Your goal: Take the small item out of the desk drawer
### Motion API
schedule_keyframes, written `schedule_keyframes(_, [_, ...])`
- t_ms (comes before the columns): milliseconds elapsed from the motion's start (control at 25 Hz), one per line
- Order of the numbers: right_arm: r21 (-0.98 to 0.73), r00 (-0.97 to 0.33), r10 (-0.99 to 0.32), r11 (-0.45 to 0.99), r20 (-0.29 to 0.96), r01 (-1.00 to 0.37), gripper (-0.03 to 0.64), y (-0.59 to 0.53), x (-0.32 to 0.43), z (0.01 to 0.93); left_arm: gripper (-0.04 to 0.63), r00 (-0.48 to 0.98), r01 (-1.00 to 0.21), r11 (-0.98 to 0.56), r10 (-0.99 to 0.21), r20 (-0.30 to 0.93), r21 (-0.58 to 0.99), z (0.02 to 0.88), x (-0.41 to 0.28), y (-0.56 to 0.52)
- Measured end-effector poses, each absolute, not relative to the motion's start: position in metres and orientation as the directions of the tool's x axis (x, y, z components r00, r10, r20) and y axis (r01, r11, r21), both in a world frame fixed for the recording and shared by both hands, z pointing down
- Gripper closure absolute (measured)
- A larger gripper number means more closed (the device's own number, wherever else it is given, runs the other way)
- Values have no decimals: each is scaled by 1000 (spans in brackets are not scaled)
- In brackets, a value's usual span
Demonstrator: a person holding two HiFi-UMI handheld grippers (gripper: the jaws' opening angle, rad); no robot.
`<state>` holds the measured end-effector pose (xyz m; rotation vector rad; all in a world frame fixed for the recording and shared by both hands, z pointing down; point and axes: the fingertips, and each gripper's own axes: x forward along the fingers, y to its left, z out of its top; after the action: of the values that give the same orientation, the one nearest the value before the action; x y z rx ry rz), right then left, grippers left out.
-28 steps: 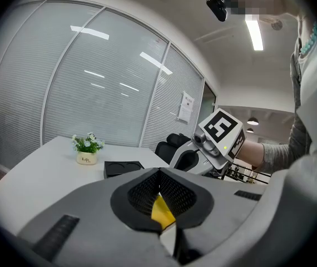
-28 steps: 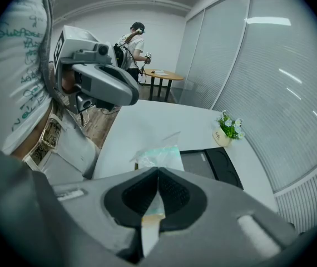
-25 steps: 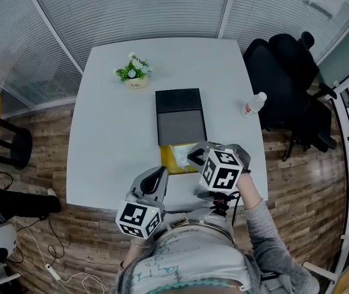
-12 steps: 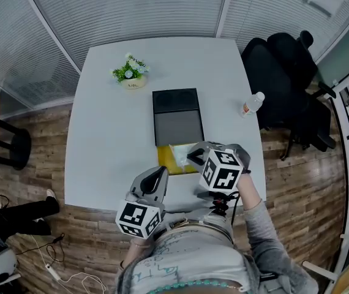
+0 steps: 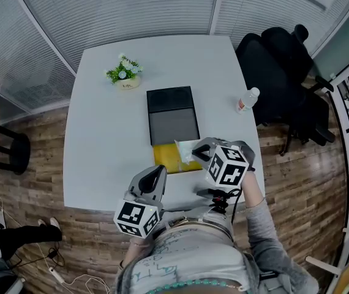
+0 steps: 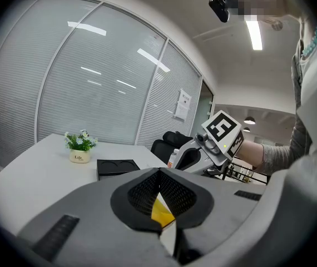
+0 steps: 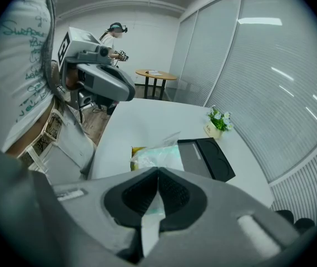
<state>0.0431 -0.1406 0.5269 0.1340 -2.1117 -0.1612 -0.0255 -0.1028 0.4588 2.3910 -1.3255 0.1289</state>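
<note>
1. While its two jaws press together on one edge of the clear packet [image 7: 157, 156], the right gripper [image 7: 158, 177] hangs over the near edge of the white table [image 5: 101, 133], right of the middle. The packet is a thin see-through pouch with something pale green inside, and it sticks out from the pads toward the far edge.
2. Most of the packet lies over the right part of the yellow drawer [image 5: 164, 162]. I cannot tell whether it rests on the drawer or hangs clear of it.
3. The left gripper [image 6: 159, 178] is also at the table's near edge, left of the right gripper and apart from it. Its jaws are closed on each other with nothing between the pads, and only the yellow of the drawer shows through the slit below them.
4. The yellow drawer juts from the near side of the black desk box [image 5: 172, 100], which sits about mid-table. The far part of the box's top has two round hollows.
5. A small potted plant [image 5: 123, 73] stands toward the table's far-left corner, and a water bottle [image 5: 246, 100] stands near the right edge. Both are well apart from the box.
6. Beyond the right edge stands a black office chair [image 5: 278, 72]
</note>
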Motion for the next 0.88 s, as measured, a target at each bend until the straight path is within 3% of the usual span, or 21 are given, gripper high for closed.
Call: schedule_keyframes(880, [205, -458, -260, 965, 850, -166, 612, -156, 135, 524, 598, 572, -813, -494, -776, 266, 308, 463, 4, -105])
